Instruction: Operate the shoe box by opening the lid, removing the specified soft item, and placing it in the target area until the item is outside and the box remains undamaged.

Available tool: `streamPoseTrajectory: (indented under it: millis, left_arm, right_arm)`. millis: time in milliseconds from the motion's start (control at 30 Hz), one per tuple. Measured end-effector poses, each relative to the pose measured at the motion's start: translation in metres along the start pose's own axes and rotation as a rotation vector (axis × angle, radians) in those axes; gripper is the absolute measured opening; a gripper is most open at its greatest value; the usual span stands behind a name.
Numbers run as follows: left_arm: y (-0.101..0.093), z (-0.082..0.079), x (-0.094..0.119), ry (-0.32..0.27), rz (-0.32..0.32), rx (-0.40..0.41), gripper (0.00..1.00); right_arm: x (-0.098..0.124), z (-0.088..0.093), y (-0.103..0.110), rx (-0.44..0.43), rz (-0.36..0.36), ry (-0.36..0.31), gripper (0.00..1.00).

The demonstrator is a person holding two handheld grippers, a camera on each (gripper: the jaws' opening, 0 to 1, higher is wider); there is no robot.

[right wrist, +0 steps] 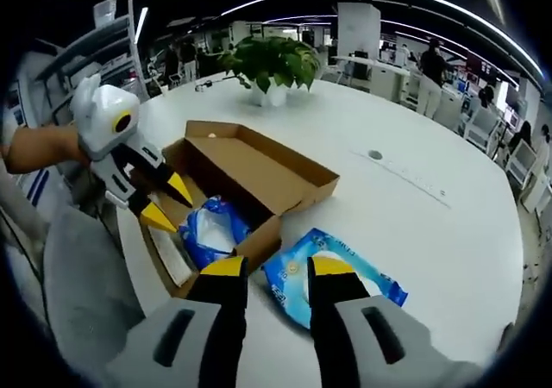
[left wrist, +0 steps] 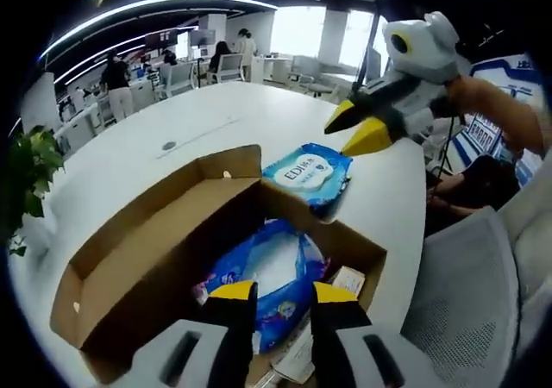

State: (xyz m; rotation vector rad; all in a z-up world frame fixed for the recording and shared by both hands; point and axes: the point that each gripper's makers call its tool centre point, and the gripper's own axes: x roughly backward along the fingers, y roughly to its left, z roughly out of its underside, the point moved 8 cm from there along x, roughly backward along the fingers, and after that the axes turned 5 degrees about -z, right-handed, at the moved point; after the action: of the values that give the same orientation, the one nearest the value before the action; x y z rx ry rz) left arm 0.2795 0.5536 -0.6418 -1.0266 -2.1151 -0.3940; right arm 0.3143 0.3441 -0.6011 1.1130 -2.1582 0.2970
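A brown cardboard shoe box (left wrist: 147, 250) lies open on the white table, its lid folded back flat. Inside the box lies a blue and white soft packet (left wrist: 272, 276). A second blue packet of wipes (left wrist: 309, 174) rests on the table just beyond the box's far corner. My left gripper (left wrist: 283, 295) hovers open over the packet in the box. My right gripper (left wrist: 355, 128) hangs open above the wipes on the table. In the right gripper view, the right gripper (right wrist: 279, 267) is above the wipes (right wrist: 336, 276), and the left gripper (right wrist: 162, 203) is open over the box (right wrist: 259, 172).
A potted plant (right wrist: 272, 60) stands at the table's far side beyond the box. A grey mesh chair (left wrist: 470, 302) sits close to the table edge. A small round port (right wrist: 374, 155) is set in the tabletop. A white card (left wrist: 349, 280) lies in the box's corner. People stand at distant desks.
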Motion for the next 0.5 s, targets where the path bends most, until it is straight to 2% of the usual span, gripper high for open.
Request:
streamPoseTrajectory:
  millis: [300,500]
  left_arm:
    - [0.001,0.000,-0.009,0.038,0.075,-0.099,0.23]
    - [0.002,-0.003,-0.017,0.053,0.119,-0.133,0.21]
  right_arm:
    - [-0.024,-0.011,0.010,0.068,-0.058,0.038,0.25]
    - [-0.039,-0.014,0.016,0.106,-0.093,0.063,0.23]
